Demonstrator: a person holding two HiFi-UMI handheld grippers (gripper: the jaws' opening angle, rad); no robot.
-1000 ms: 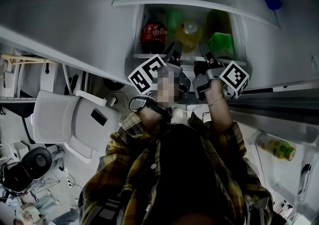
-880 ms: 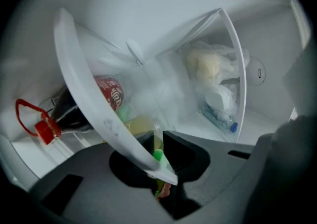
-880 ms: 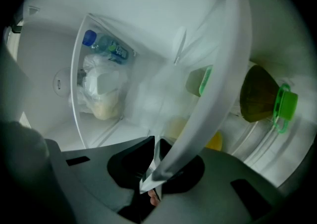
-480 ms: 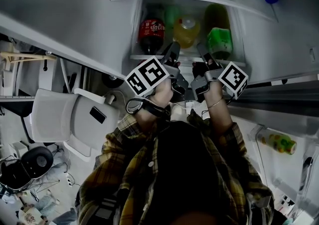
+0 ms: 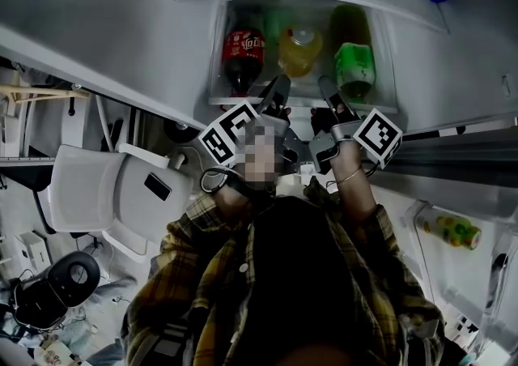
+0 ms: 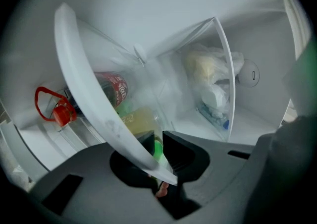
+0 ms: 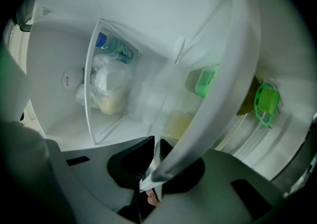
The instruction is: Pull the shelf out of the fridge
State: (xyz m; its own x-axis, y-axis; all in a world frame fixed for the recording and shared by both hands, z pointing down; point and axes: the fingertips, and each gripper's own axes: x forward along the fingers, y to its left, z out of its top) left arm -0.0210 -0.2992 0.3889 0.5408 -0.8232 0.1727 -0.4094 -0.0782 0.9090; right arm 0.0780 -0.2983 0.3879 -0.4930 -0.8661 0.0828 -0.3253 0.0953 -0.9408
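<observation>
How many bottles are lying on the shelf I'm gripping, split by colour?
Red-label cola bottle: 1
Yellow bottle: 1
Green-capped bottle: 1
Total on the shelf: 3
A faint green shape behind the cola and yellow bottles is too unclear to count.

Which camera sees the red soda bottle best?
The head view: the red soda bottle shows nearly whole, label facing the camera. In the left gripper view the shelf cuts across it with its white front rim, leaving only cap and label. The right gripper view misses it.
</observation>
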